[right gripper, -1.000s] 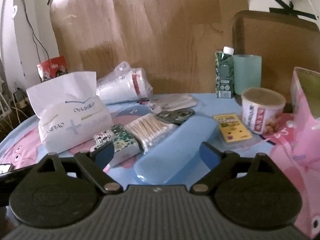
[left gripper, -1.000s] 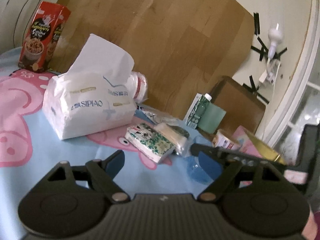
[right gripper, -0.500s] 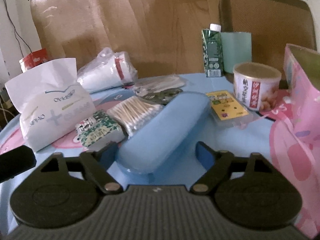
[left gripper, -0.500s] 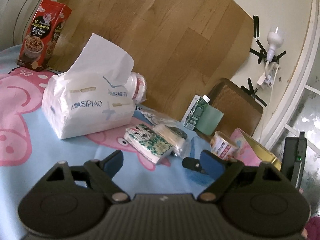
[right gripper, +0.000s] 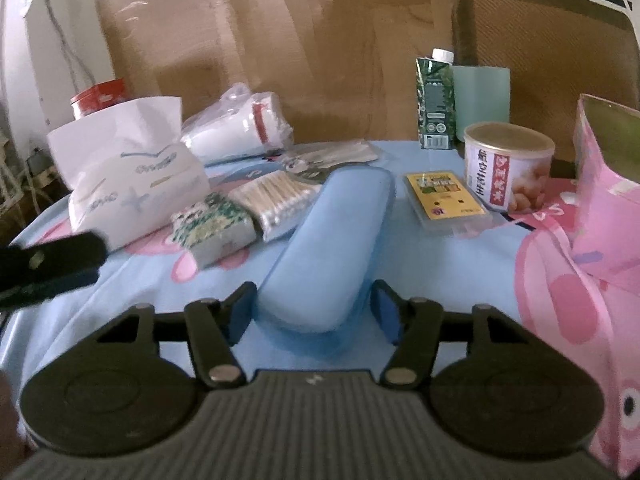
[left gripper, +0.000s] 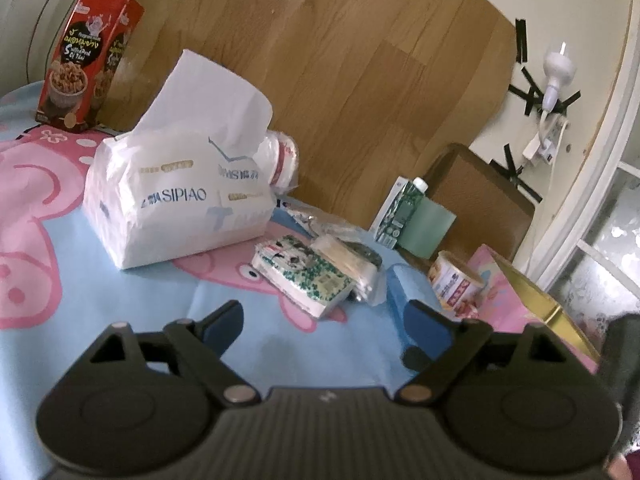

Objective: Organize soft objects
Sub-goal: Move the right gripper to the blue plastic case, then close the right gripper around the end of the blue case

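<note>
The left gripper (left gripper: 320,320) is hanging wide open and empty over the blue cartoon tablecloth (left gripper: 120,312). The right gripper (right gripper: 314,312) is angling down, its jaws closing around the long soft light-blue pouch (right gripper: 332,240); whether the pads are touching it is unclear.

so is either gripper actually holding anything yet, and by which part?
Nothing held yet. The right gripper straddles the near end of the blue case, jaws just closing, pads apparently not pressing yet. The left gripper is open and empty.
</note>
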`<state>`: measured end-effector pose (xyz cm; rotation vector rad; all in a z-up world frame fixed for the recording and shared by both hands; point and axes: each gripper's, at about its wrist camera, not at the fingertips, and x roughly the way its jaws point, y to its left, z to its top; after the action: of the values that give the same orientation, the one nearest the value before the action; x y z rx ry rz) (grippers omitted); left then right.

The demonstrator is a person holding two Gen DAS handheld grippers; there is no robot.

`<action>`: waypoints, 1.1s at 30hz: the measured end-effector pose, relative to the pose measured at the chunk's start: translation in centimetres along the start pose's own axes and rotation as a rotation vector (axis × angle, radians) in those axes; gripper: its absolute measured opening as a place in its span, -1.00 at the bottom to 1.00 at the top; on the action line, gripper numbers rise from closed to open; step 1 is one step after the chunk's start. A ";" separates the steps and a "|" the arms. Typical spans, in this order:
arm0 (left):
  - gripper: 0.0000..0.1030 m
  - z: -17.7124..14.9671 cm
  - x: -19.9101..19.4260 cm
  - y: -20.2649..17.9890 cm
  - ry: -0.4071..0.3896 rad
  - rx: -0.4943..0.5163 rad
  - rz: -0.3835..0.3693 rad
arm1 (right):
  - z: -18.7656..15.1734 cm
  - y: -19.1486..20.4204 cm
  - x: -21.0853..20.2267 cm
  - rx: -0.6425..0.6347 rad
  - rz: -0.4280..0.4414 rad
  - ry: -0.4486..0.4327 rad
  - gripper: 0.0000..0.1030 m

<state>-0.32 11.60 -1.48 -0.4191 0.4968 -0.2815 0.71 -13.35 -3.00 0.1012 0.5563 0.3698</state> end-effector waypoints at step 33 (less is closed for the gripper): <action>0.85 -0.3 2.7 -1.8 0.133 0.113 0.125 | -3.8 -2.7 -6.0 -0.091 0.097 -0.026 0.39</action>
<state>1.48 8.94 -1.93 -0.2593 0.6320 -0.2165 -5.17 -18.12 -3.71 0.0453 0.5090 0.4872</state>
